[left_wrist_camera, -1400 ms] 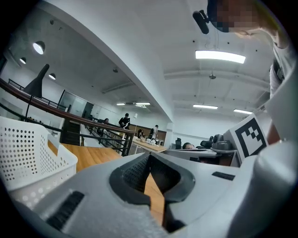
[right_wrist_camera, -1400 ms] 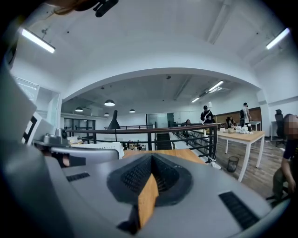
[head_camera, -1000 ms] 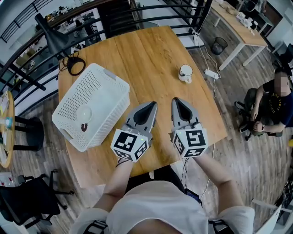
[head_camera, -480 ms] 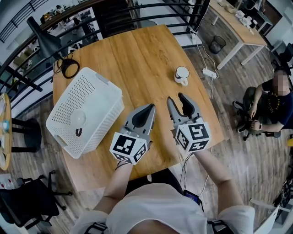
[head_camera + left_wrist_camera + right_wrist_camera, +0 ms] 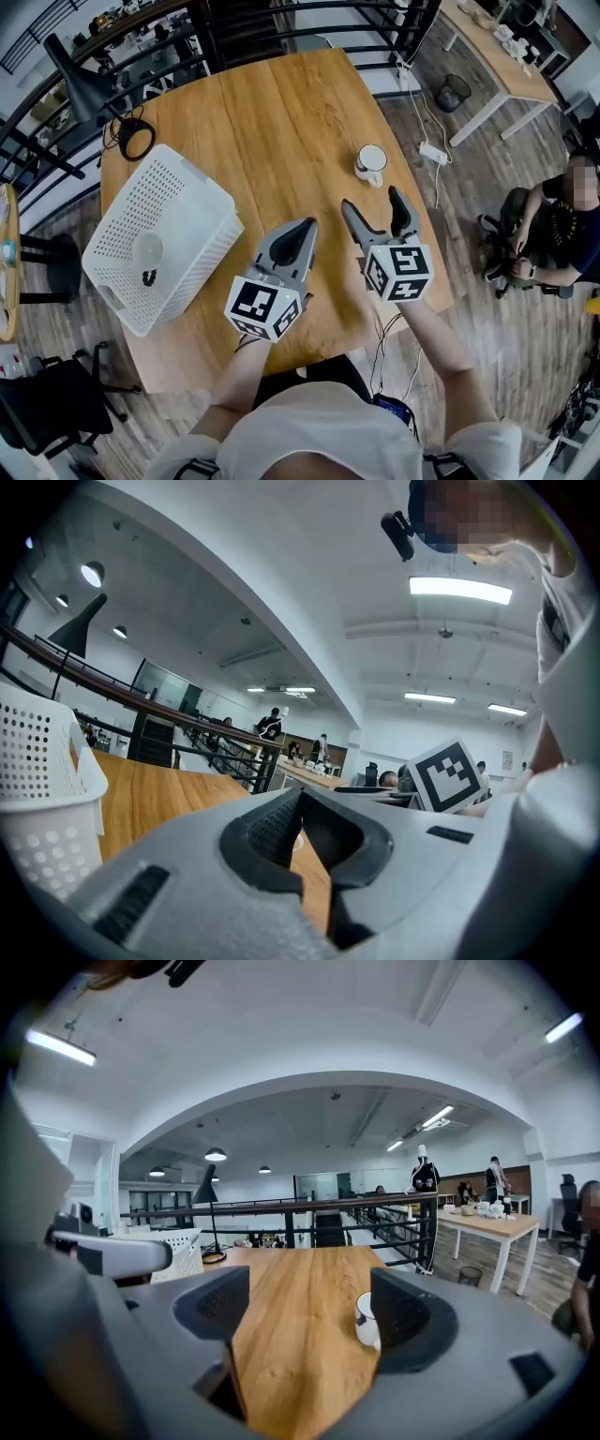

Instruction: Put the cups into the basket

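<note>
The right gripper (image 5: 372, 210) had just been opening its jaws, nothing between them. The left gripper (image 5: 302, 231) was closed, empty. The white cup (image 5: 371, 161) stood on the table (image 5: 281, 112) beyond the right jaws, apart from them. The basket (image 5: 192, 192) sat far left.

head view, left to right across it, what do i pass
white basket → left tongs → right tongs, which have just been opening, nothing between them → seated person. The cup is left out: it lines up with the right tongs.
</note>
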A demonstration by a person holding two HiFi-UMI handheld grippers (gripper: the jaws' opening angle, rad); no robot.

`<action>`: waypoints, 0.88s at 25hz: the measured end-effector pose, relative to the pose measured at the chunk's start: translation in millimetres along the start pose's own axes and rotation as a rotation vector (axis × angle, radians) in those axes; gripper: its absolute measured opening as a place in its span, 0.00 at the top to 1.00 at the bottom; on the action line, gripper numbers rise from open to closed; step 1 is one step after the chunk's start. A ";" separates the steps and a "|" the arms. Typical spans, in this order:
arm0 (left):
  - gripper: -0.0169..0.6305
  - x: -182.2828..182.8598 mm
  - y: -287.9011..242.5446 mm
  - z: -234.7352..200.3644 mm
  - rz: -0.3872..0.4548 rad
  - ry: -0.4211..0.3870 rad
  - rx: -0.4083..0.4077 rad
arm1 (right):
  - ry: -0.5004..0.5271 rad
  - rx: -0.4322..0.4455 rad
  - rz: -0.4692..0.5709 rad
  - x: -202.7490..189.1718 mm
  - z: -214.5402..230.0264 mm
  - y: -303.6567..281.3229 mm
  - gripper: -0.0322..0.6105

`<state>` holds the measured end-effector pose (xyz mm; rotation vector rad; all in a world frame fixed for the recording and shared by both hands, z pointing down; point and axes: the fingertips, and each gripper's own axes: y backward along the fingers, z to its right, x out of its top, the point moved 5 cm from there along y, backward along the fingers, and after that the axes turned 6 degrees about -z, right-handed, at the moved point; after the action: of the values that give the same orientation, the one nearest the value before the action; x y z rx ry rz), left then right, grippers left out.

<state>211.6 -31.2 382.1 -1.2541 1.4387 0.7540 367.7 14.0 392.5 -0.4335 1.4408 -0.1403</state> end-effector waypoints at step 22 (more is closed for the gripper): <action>0.96 -51.4 -38.7 -37.2 -0.079 0.081 0.104 | 0.049 -0.026 -0.187 -53.0 108.2 -130.4 0.36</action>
<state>233.2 -59.8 447.1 -1.2656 1.4651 0.5737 487.6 -64.7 497.1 -0.5898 1.4501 -0.2845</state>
